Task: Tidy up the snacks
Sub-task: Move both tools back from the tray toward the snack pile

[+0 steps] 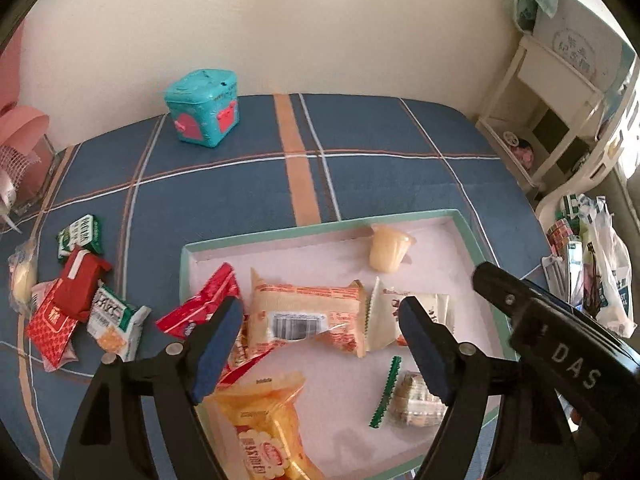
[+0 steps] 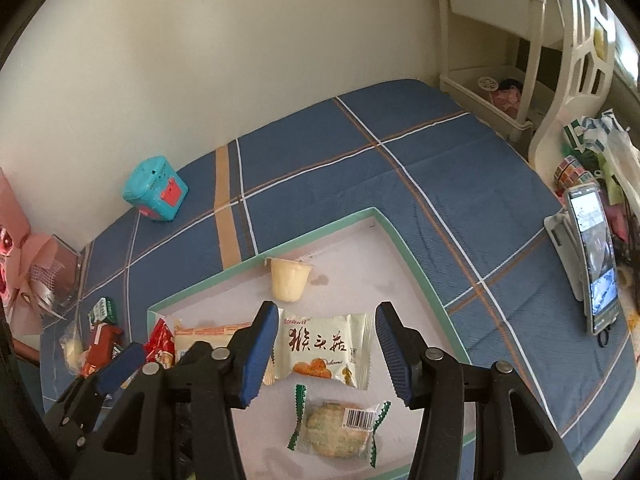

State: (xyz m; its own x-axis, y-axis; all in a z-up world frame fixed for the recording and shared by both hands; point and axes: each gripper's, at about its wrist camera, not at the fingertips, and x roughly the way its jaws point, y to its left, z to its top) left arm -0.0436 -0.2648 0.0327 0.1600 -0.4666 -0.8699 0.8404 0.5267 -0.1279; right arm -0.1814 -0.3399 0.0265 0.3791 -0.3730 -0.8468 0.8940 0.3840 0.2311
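Plaid tabletop (image 2: 460, 184) bare beyond tray (image 2: 416, 264). Both grippers, left (image 1: 320, 320) and right (image 2: 326, 340), gape empty above snacks (image 2: 324, 344) in tray. Loose packets (image 1: 80, 300) left of tray. Phone (image 2: 596, 264) visible only to right wrist.

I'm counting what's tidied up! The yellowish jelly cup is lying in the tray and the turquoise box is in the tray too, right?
Not quite. The jelly cup is in the tray, but the turquoise box sits outside it on the blue plaid cloth near the wall, as the right wrist view shows.
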